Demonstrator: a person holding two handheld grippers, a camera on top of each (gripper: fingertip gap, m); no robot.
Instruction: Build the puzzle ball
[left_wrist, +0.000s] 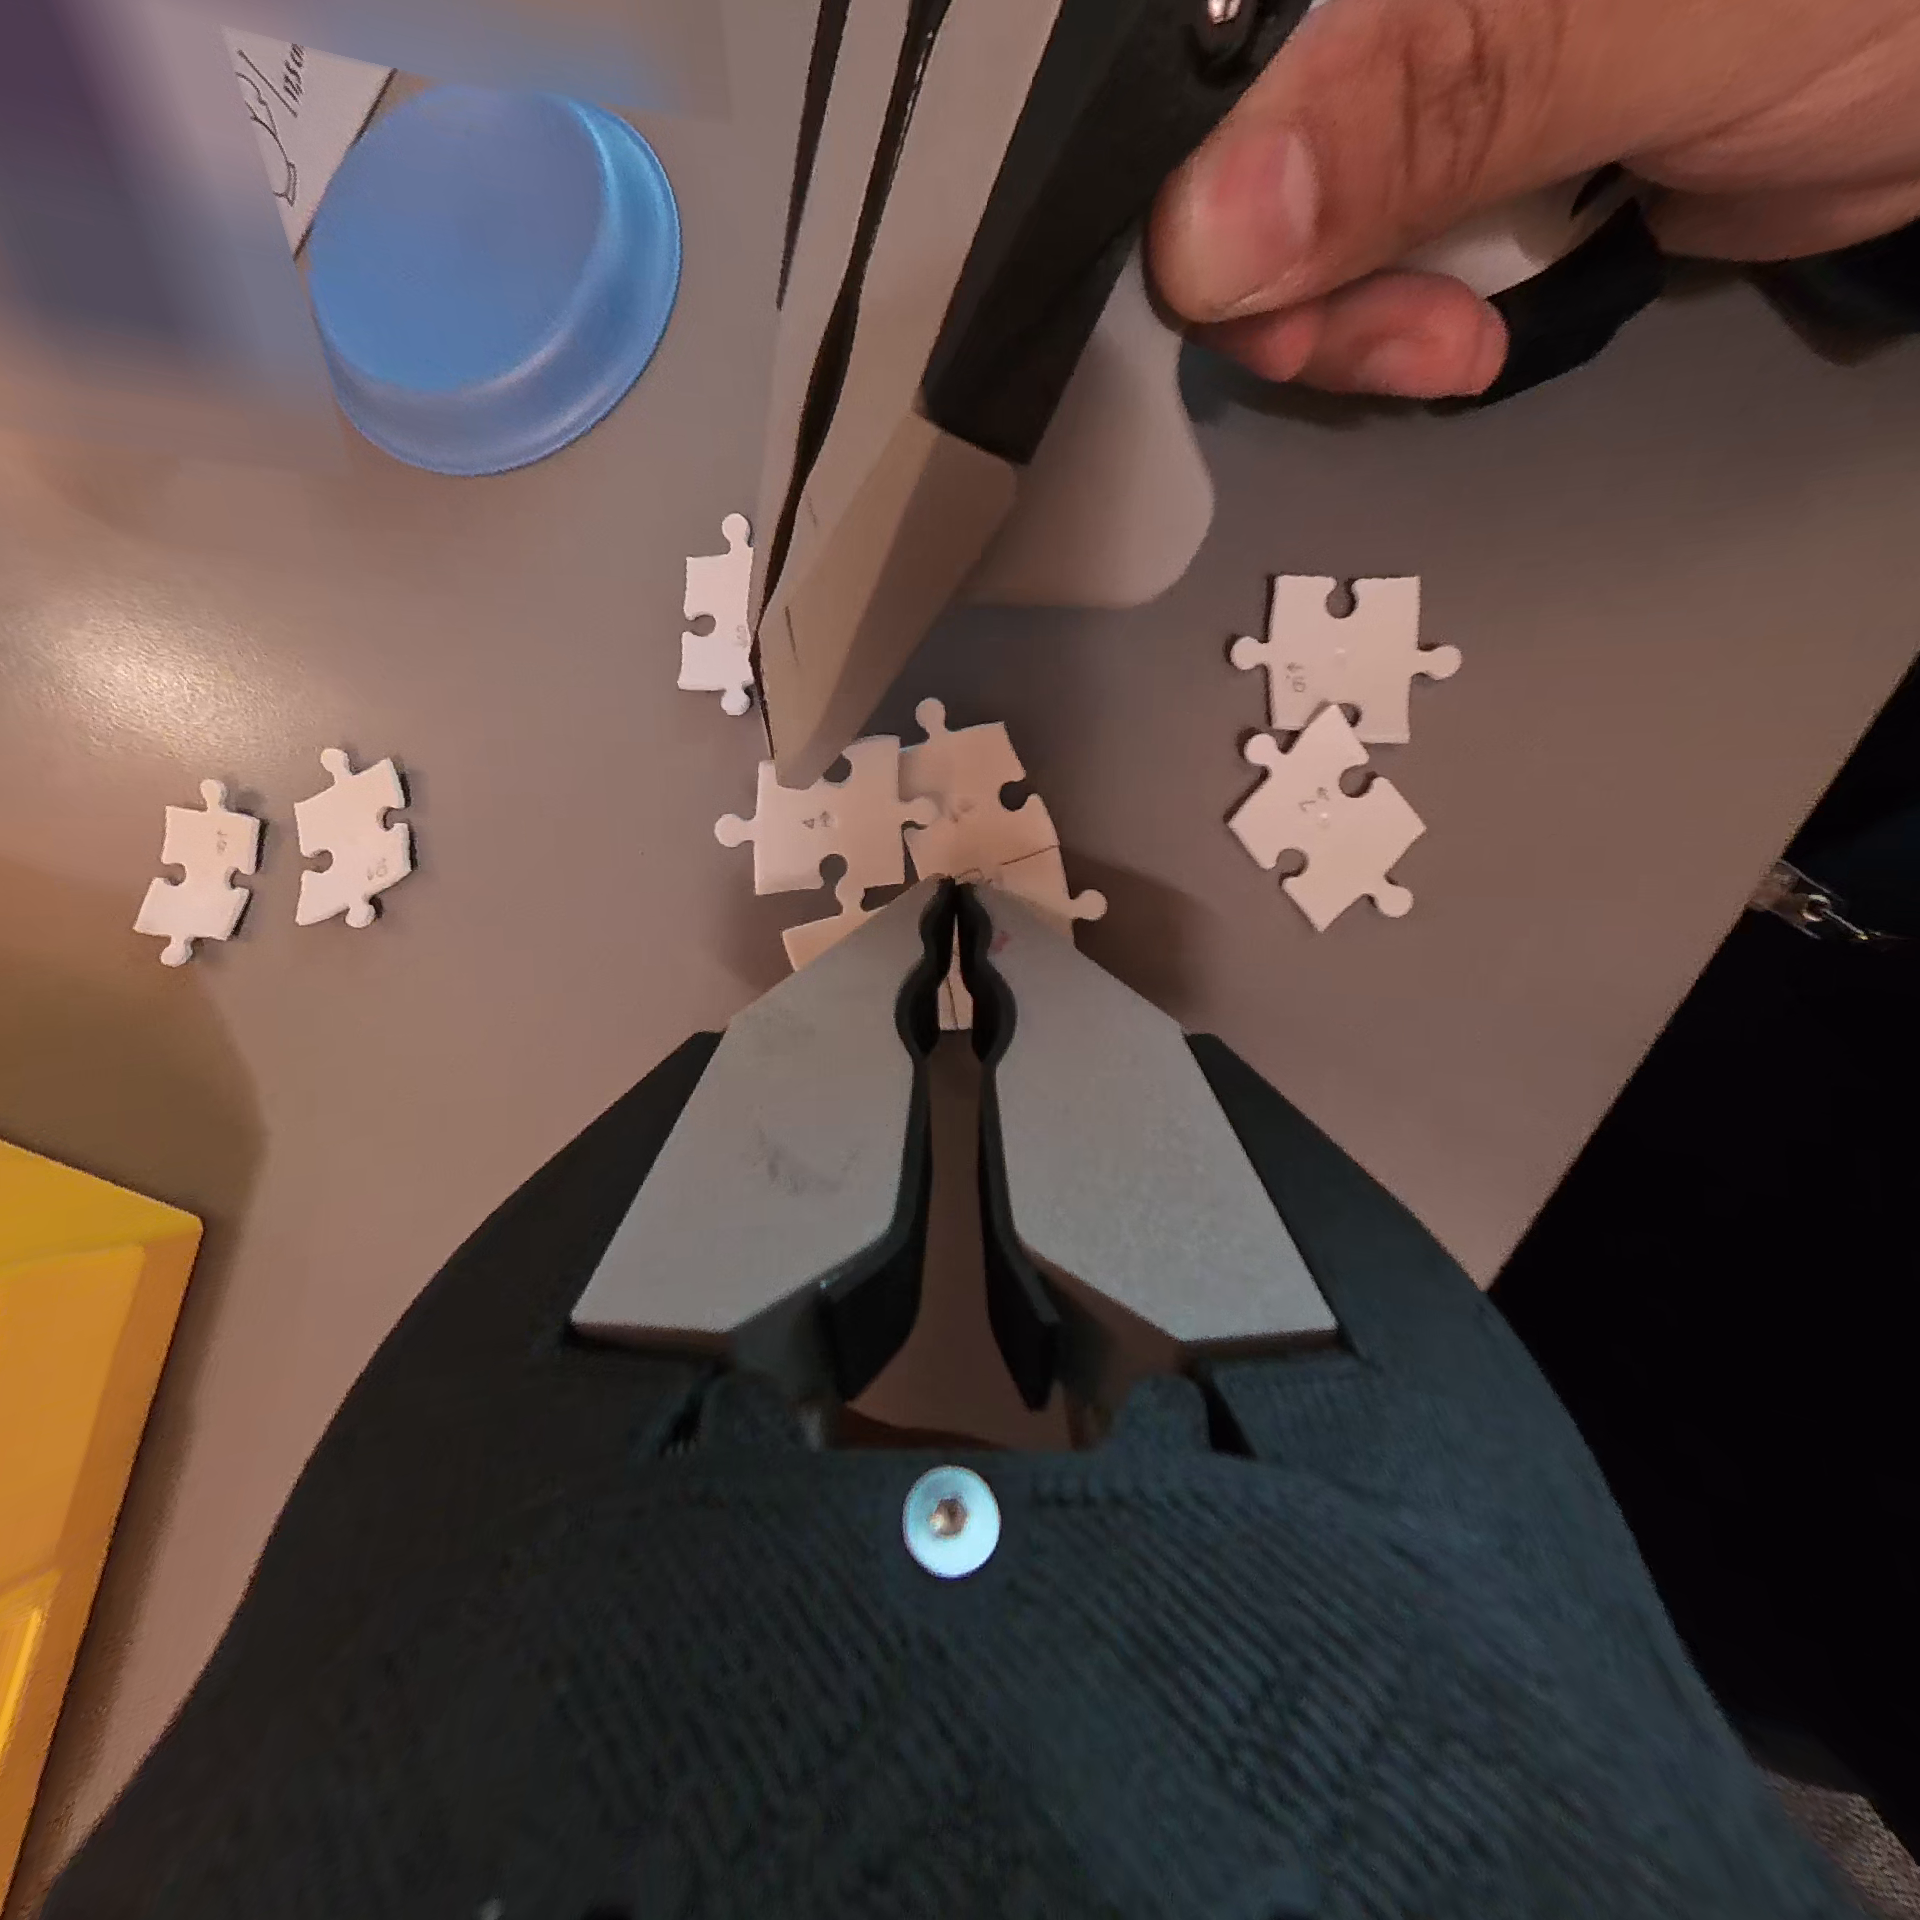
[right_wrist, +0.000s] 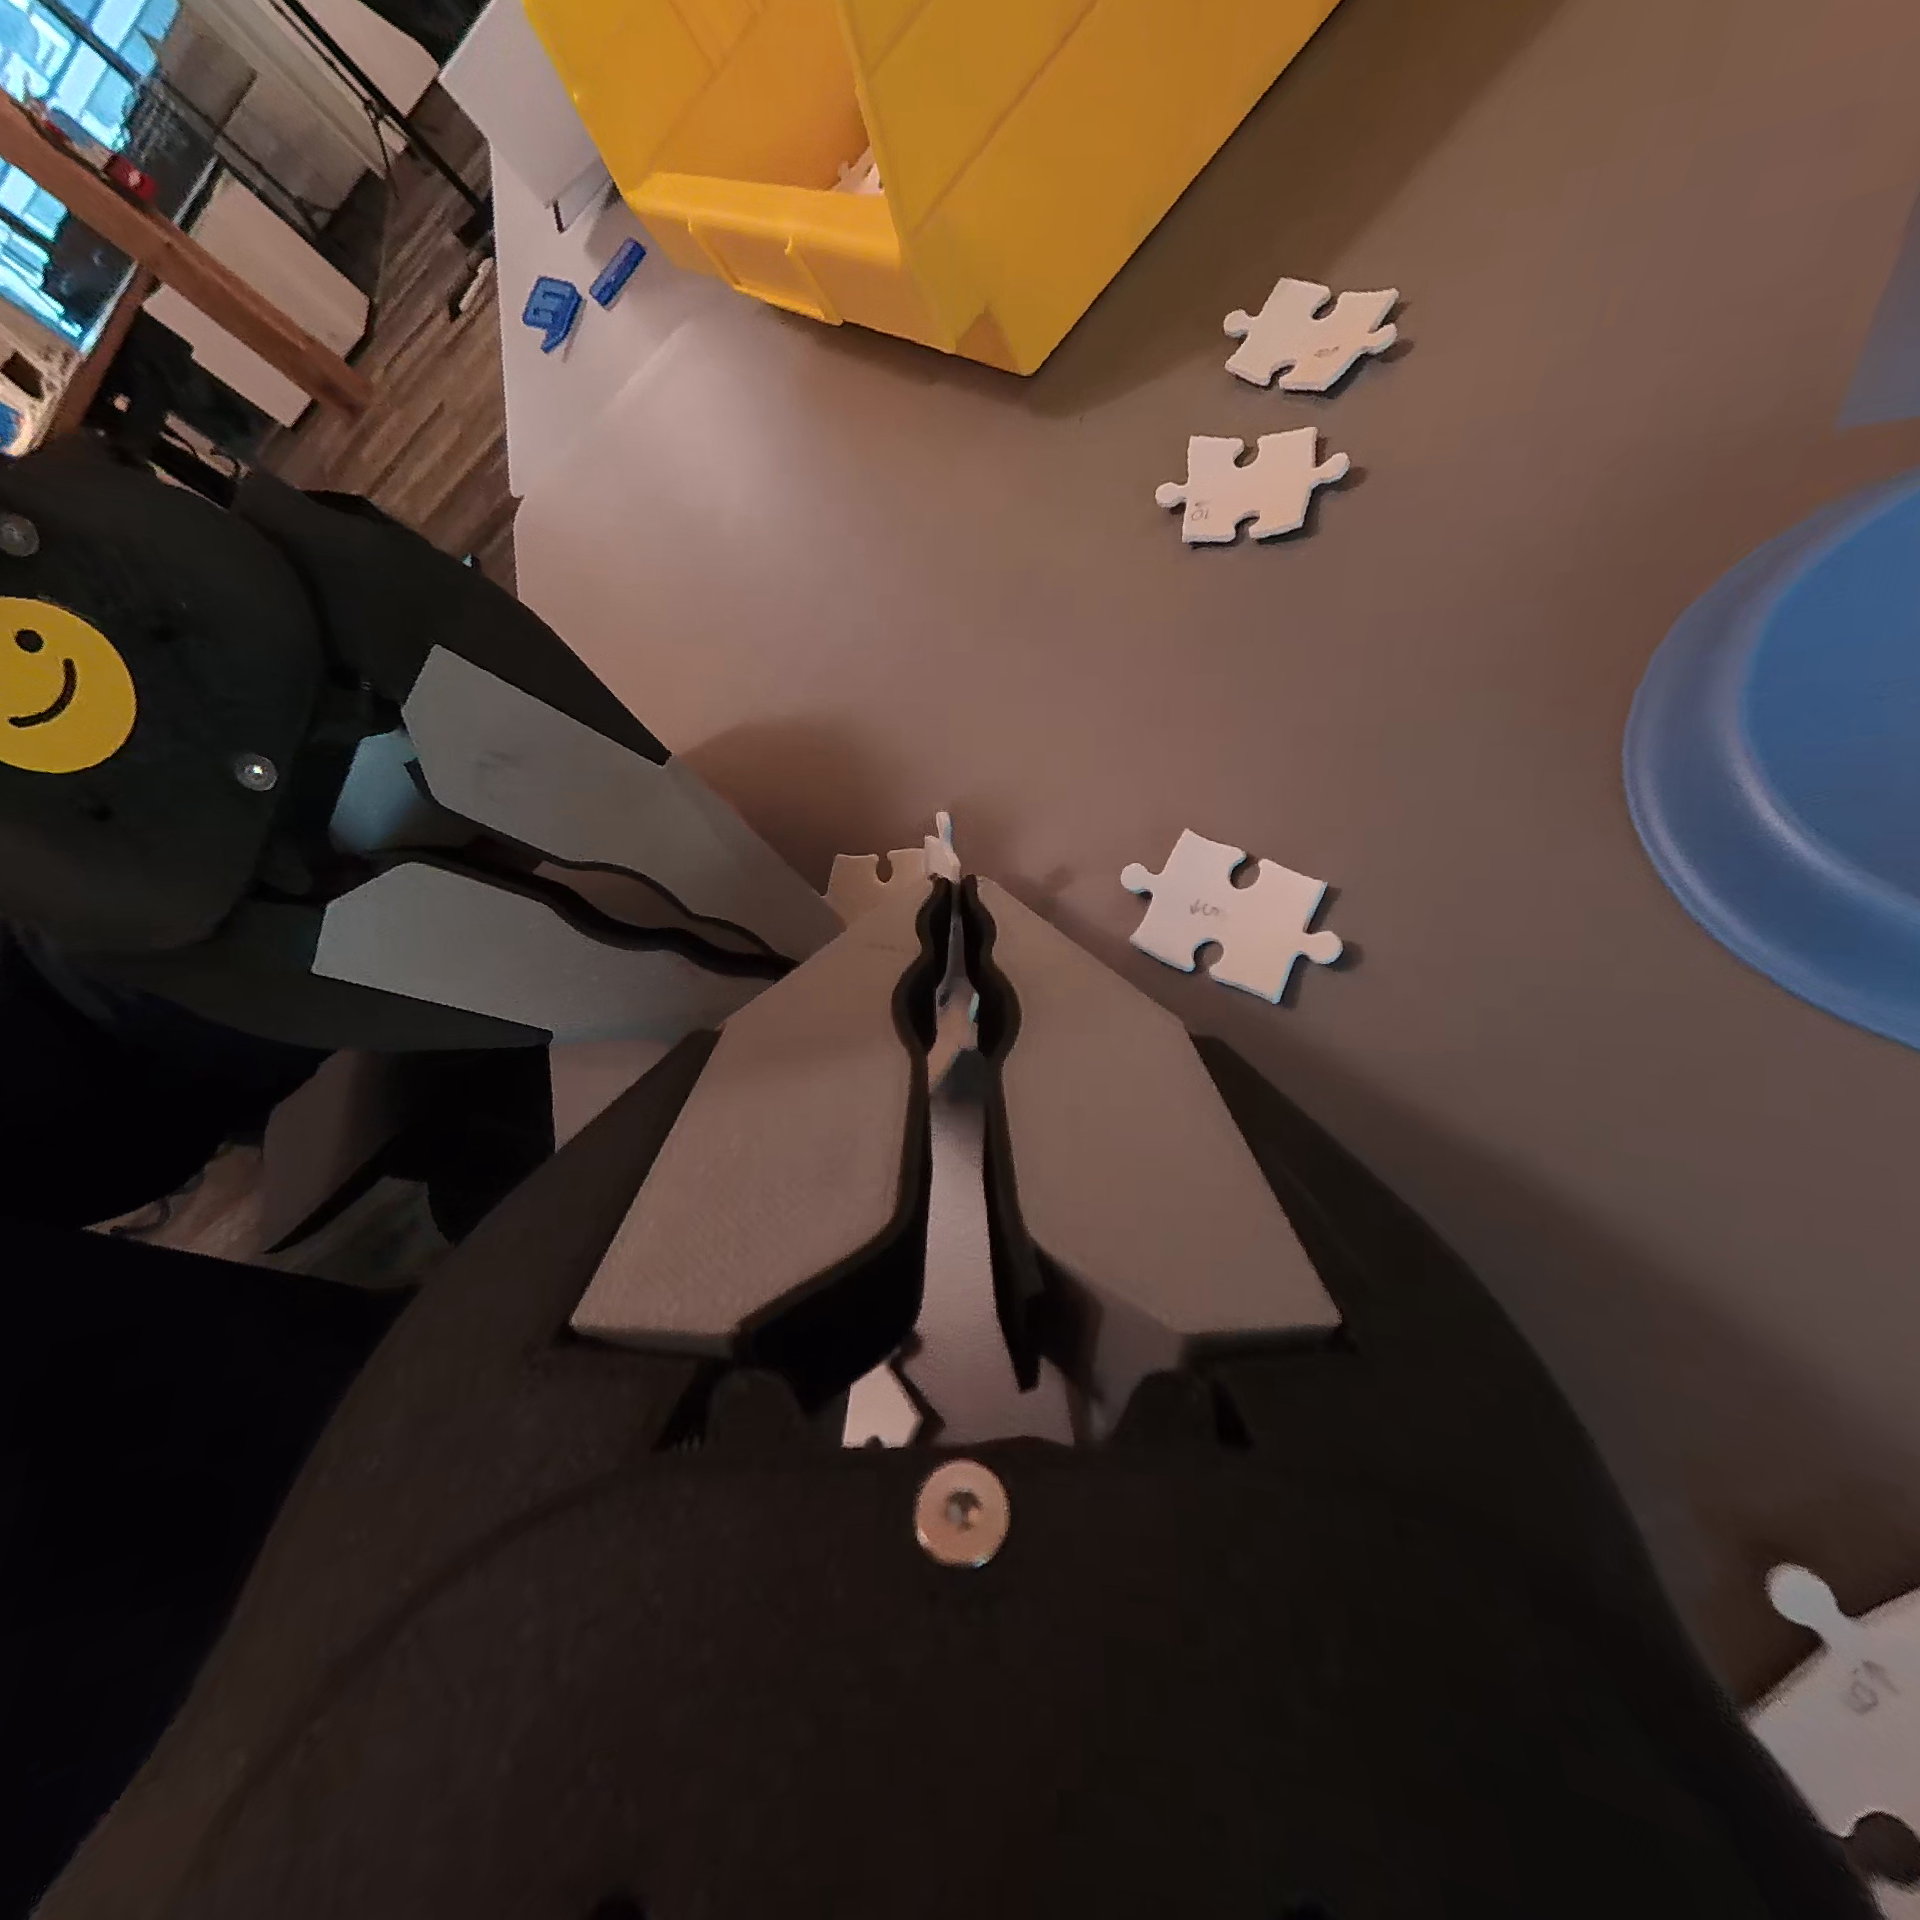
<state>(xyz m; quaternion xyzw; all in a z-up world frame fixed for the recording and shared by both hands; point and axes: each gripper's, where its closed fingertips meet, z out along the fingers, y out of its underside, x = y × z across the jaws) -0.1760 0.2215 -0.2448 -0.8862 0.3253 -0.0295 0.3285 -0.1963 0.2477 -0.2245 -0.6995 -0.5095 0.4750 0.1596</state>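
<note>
Table: a grey table (left_wrist: 499, 644) is carrying everything.
Lying on it: white puzzle pieces (left_wrist: 1325, 660), blue bowl (left_wrist: 488, 281), yellow bin (right_wrist: 935, 156).

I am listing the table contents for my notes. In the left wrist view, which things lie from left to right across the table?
Yellow bin → two single puzzle pieces → blue bowl → joined puzzle pieces at both gripper tips → two overlapping puzzle pieces.
</note>
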